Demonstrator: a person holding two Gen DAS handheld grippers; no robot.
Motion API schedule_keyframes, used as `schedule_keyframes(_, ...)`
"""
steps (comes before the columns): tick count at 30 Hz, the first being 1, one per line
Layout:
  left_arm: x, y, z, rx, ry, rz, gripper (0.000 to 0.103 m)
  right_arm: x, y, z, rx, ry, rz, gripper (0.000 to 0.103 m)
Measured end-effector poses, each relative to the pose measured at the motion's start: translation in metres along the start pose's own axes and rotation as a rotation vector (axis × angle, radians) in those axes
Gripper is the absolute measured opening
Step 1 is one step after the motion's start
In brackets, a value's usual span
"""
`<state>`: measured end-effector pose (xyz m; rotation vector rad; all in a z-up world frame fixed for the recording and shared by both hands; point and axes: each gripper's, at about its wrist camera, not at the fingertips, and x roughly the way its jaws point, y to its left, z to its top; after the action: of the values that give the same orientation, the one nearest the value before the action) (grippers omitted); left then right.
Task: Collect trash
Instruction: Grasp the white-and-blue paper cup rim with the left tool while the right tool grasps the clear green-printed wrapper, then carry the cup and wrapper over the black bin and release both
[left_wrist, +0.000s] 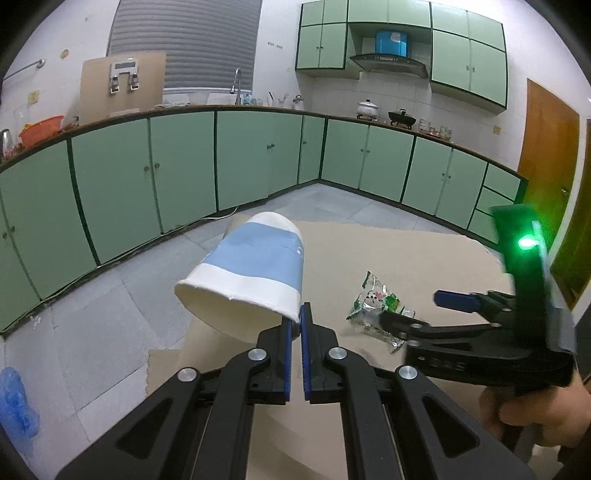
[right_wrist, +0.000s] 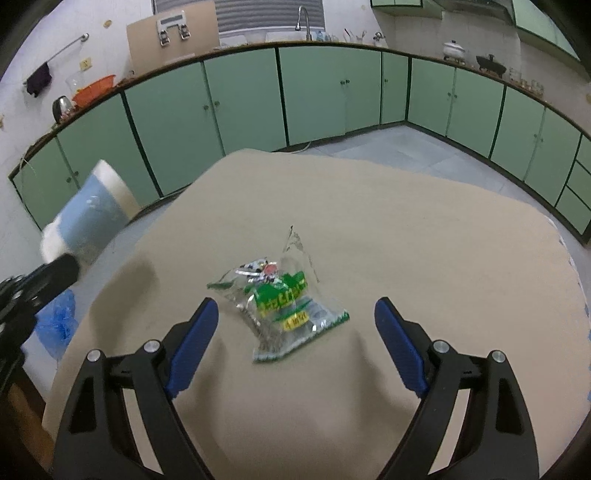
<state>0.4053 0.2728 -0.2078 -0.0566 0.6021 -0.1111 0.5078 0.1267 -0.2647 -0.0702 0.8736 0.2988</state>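
Left gripper, right gripper: black linkage arms, blue ribbed pads, silver rivets (right housing glows green)

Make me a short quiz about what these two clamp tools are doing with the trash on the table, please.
1. True or false: the left gripper pinches the paper cup by its rim.
2. What lies on the cardboard-covered table ahead of the right gripper?
A. a crumpled green and clear wrapper
B. a glass bottle
C. a spoon
3. Fill in: the right gripper's jaws stand ____, with nothing pressed between them.

Key: 1 true; 2 A, the wrapper; 3 open.
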Motion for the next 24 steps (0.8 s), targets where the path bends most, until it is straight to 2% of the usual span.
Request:
schedule_keyframes(1, 0.0, 0.001, -0.001, -0.003, 0.002, -0.001, 0.005, 0.009, 0.001, 0.001, -0.003, 0.034, -0.004, 0.082)
schedule_keyframes(3, 0.001, 0.004, -0.004, -0.006, 0.011, 0.002, 0.005, 0.022, 0.001, -0.001, -0.011, 0.086, 0.004, 0.059)
schedule_keyframes(4, 0.001, 0.005, -0.005, -0.009, 0.016, 0.004, 0.005, 0.021, 0.001, -0.001, -0.016, 0.073, -0.001, 0.055)
schedule_keyframes(5, 0.001, 0.006, -0.006, -0.012, 0.019, 0.003, 0.005, 0.019, 0.001, -0.002, -0.024, 0.074, 0.007, 0.037)
schedule_keyframes(6, 0.0, 0.006, -0.007, -0.014, 0.02, 0.005, 0.005, 0.018, 0.001, -0.002, -0.019, 0.078, 0.025, 0.028)
schedule_keyframes(12, -0.009, -0.001, -0.001, -0.016, 0.016, 0.014, 0.004, -0.02, -0.005, -0.015, -0.003, 0.041, 0.078, 0.02)
schedule_keyframes(24, -0.045, -0.061, 0.015, 0.012, -0.005, -0.017, 0.004, -0.135, -0.054, -0.034, 0.069, -0.084, 0.11, 0.018)
